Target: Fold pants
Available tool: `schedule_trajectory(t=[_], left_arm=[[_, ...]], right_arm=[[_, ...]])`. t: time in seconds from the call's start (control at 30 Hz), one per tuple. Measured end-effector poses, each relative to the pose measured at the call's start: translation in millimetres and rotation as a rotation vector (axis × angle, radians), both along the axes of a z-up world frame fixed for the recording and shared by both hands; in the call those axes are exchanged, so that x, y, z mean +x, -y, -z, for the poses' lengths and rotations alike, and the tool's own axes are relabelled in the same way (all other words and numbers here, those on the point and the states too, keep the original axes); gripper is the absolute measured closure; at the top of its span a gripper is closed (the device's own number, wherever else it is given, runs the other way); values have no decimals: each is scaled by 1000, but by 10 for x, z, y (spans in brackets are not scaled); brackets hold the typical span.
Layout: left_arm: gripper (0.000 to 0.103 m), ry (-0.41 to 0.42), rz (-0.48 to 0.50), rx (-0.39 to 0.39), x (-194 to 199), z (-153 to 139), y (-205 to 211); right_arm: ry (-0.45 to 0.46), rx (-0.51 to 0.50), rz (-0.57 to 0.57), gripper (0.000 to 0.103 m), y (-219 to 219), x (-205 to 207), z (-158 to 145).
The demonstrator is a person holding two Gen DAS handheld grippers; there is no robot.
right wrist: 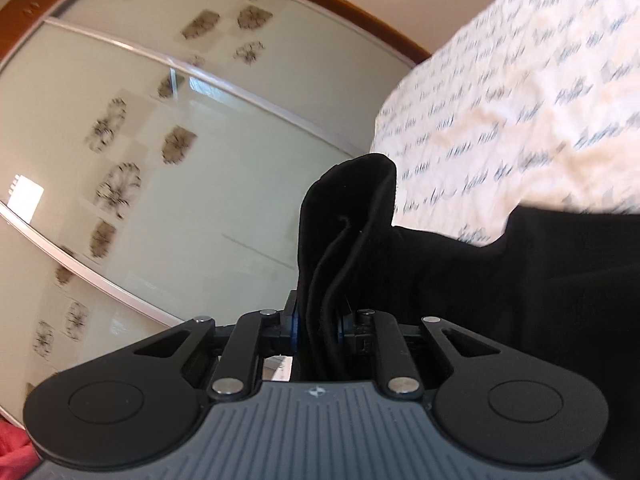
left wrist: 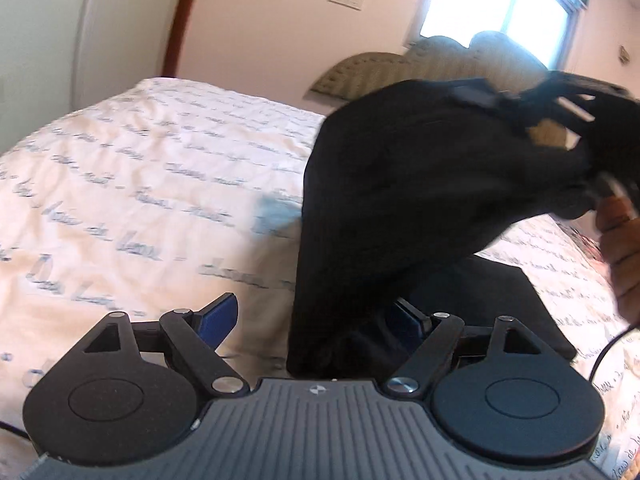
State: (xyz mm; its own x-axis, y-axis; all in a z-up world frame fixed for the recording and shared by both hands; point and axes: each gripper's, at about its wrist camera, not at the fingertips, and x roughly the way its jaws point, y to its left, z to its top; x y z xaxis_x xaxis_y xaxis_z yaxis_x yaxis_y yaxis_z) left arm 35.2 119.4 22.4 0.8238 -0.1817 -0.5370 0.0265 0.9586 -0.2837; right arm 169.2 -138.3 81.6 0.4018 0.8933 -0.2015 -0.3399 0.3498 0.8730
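The black pants (left wrist: 400, 180) hang lifted above the white bed cover (left wrist: 140, 180), bunched toward the upper right, where my right gripper (left wrist: 560, 100) and a hand (left wrist: 620, 248) hold them. Part of the pants lies flat on the bed (left wrist: 508, 292). In the right wrist view my right gripper (right wrist: 318, 320) is shut on a folded edge of the pants (right wrist: 348, 220), which sticks up between the pads. My left gripper (left wrist: 316, 320) stands open; the fabric drapes down between its blue pads (left wrist: 218, 316), close to the right one, without being pressed.
The bed cover (right wrist: 520, 80) with script print fills the right. Glass sliding wardrobe doors (right wrist: 160, 160) stand past the bed's edge. A padded headboard (left wrist: 360, 72) and a bright window (left wrist: 500, 4) are behind. A cable (left wrist: 608, 352) trails at right. Red cloth (right wrist: 12, 452) lies low left.
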Motion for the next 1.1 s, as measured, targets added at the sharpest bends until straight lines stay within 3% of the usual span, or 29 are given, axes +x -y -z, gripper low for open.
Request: schedule_trajectory(t=[0.1,0.17,0.3,0.4,0.53,0.7,0.8,0.93,1.1], left_arm=[[18,-13,61,-1,1,81,201],[17,-32,68,14,4,167,300],[15,-48,68,39,-33,259,411],[15,-41,75,39,-50,227,467],[15,-34,79,47,-4,233,545],[15,-35,130,75,39,227,830],[15,-59,142,128,100,331,992],[13,-58,132,165,115,410,1046],[14,-51,116,134,84,342,972]], right_arm=[[-15,-27,65,88,535,-161,-10],[-53,-70,115,88,852,-258,135],[-213,-118,233,88,1319,-359,786],[-290,-93,269,88,1378,-398,1159],[-235,-17,249,88,1406,-418,1010],[-144,-19,252,88,1658,-433,709],[-173,-82,264,88,1782,-451,821],[-285,-132,286,88,1864,-458,1273],[-219,-83,272,88,1841,-491,1122]])
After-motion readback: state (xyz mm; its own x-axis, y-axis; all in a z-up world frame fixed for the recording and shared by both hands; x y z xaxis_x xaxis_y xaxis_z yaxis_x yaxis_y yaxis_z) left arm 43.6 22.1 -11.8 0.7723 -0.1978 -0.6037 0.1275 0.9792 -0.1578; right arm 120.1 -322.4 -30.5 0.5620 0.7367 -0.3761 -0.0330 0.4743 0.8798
